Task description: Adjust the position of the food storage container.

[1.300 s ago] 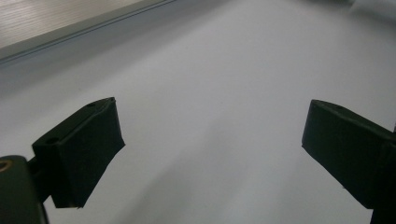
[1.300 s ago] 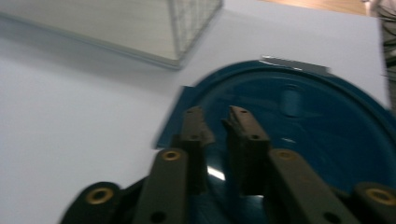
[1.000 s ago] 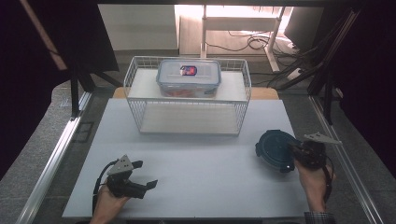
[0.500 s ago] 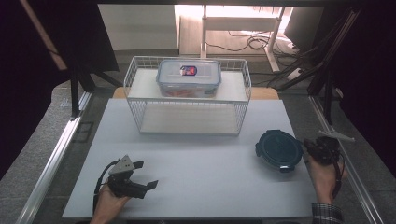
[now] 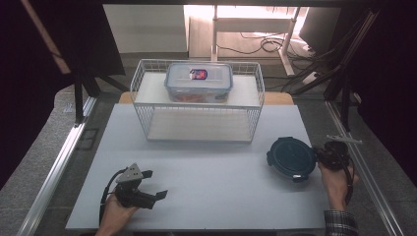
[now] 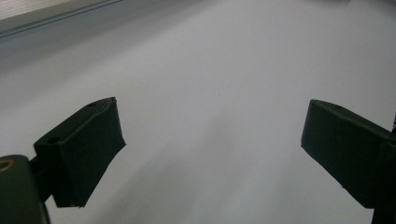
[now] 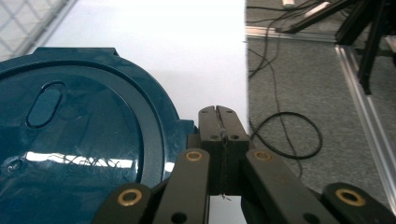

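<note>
At the left of the high view, the left gripper [image 5: 147,189] rests low on the white table [image 5: 206,187] near its front edge, gripped by the person's left hand [image 5: 114,216]; its own view shows the two black jaws spread wide with only bare white surface between them. Farther back, at the middle, a white wire basket [image 5: 196,101] stands on the table with a clear lidded container [image 5: 199,82] lying on top of it. To the right lies a round dark blue lid [image 5: 291,158], flat on the table near the right edge. Just beside it is the right gripper [image 7: 219,112], its jaws pressed together with nothing between them, its tip next to the lid's rim tab; whether it touches the tab is hard to tell.
</note>
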Tool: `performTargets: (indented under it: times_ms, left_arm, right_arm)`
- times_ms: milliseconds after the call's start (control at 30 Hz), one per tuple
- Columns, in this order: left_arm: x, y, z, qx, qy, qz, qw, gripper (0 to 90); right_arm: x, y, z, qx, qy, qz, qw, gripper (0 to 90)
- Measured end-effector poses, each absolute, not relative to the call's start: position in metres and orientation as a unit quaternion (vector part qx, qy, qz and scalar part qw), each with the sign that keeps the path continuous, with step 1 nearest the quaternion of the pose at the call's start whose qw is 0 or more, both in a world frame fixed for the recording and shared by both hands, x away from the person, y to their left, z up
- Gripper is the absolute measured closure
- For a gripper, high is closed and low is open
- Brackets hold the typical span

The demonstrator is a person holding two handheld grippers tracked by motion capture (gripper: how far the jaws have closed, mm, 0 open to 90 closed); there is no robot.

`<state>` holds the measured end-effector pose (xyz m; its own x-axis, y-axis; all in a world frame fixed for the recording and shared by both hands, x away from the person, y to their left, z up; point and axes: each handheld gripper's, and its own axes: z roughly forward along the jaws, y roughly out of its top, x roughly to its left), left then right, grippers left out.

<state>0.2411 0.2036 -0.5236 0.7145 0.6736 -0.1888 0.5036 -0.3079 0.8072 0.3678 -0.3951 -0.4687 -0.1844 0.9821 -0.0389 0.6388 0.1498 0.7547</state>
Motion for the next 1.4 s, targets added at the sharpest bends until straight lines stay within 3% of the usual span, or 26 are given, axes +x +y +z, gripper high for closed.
performTargets:
  times_ms: [667, 1400]
  left_arm:
    - [0.241, 0.201, -0.525, 0.808, 0.362, 0.086, 0.457, 5.2]
    - [0.241, 0.201, -0.524, 0.807, 0.362, 0.082, 0.459, 5.2]
  right_arm:
    - [0.347, -0.342, -0.472, 0.527, 0.748, 0.337, 0.222, 89.6]
    - [0.324, -0.254, -0.476, 0.439, 0.808, 0.36, 0.157, 89.7]
